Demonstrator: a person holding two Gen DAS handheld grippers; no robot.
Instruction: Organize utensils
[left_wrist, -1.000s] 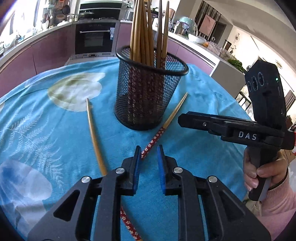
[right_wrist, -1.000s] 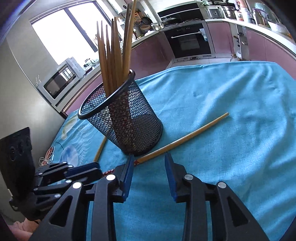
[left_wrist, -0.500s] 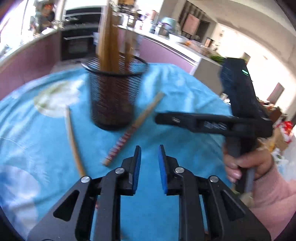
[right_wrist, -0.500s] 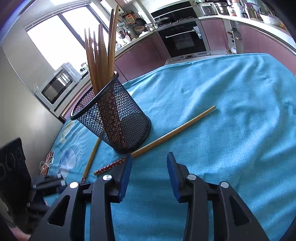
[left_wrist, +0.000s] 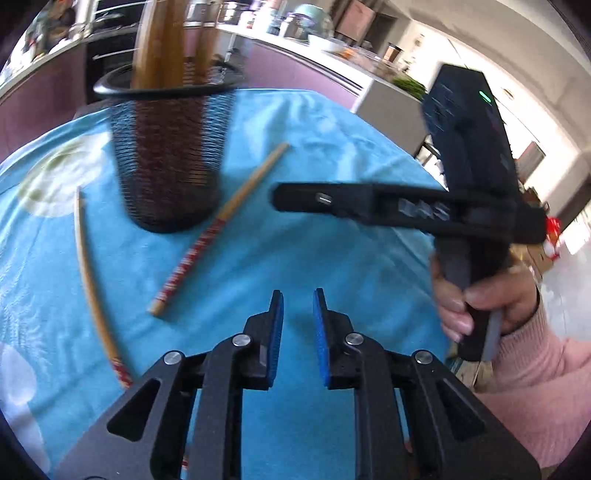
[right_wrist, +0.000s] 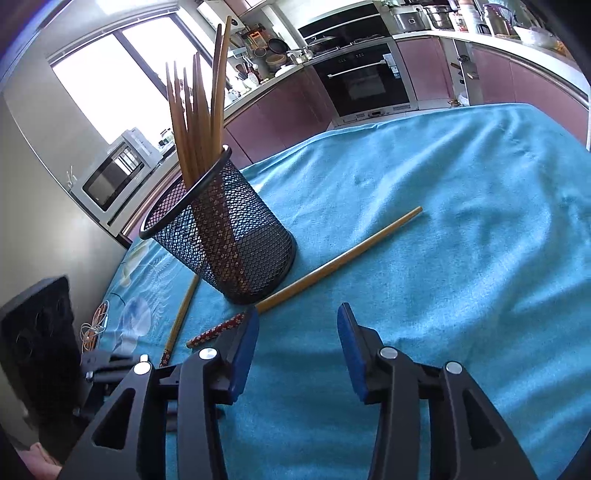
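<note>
1 mesh holder (right_wrist: 236, 236); 2 loose chopsticks (right_wrist: 332, 262) (left_wrist: 86, 266) on cloth; 2 tools (left_wrist: 298, 314) (right_wrist: 297, 332).

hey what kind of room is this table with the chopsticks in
Most likely a home kitchen. A built-in oven sits among mauve cabinets, a microwave stands by the window, and pots and pans crowd the counter behind the blue-clothed table.

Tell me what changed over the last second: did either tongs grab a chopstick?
No grab. The left tongs swung off the red-patterned chopstick, jaws narrowing on nothing. The right tongs widened, empty. The black mesh holder and both loose chopsticks on the blue cloth stayed put.
</note>
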